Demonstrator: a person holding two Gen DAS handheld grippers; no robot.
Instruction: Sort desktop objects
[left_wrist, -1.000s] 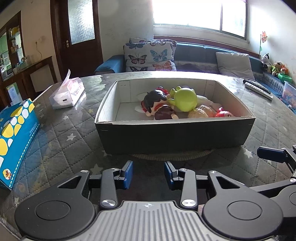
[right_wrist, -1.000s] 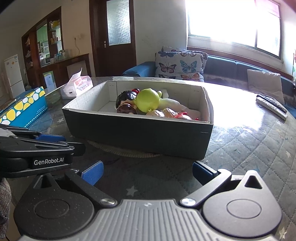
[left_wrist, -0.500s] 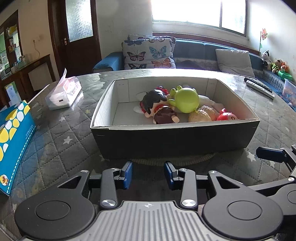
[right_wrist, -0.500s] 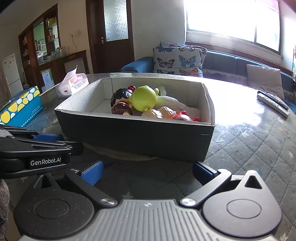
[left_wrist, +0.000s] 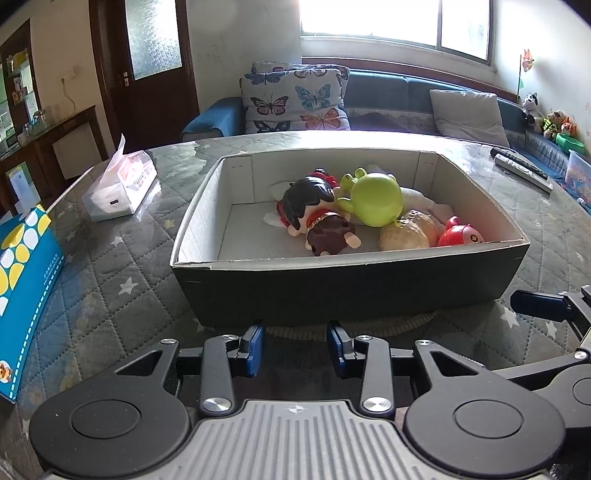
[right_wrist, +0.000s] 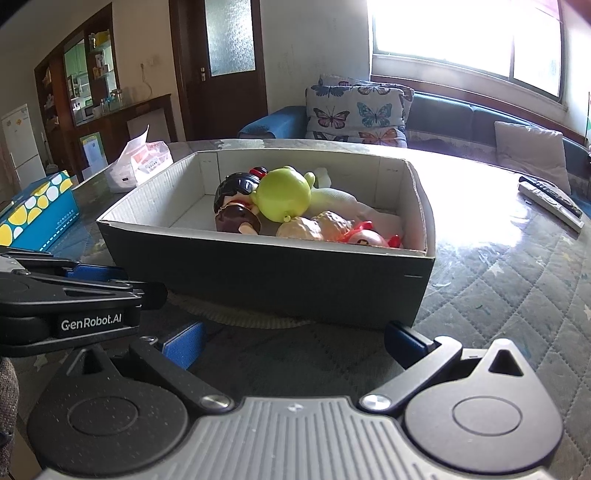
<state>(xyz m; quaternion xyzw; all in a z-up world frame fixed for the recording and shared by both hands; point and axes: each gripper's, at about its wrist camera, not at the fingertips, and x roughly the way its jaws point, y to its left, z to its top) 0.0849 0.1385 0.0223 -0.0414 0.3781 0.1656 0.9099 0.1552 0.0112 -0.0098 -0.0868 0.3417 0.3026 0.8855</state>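
Toys lie heaped in a dark open cardboard box (left_wrist: 354, 284) that stands in the middle of the table (left_wrist: 110, 266), on a round woven mat whose edge shows under its near wall. Inside, toward the box's right end, a black-haired doll (left_wrist: 308, 199) rests against a brown-haired figure (left_wrist: 328, 234); a lime-green round toy (left_wrist: 376, 199) leans on both, and a beige lumpy toy (left_wrist: 404, 230) and a red figure (left_wrist: 460, 234) sit by the near right corner. The left end of the box floor is bare.

The left gripper (left_wrist: 295, 345) hovers just short of the box's near wall, its blue pads partly apart and closing slightly, with nothing between them. The right gripper (right_wrist: 291, 341) hangs beside it, near the box's near right corner, fingers spread wide and empty.

Near the table's left edge lie a blue box with yellow dots (left_wrist: 22, 280) and, farther back, a tissue pack (left_wrist: 120, 184). Two remote controls (left_wrist: 522, 171) rest by the far right edge.
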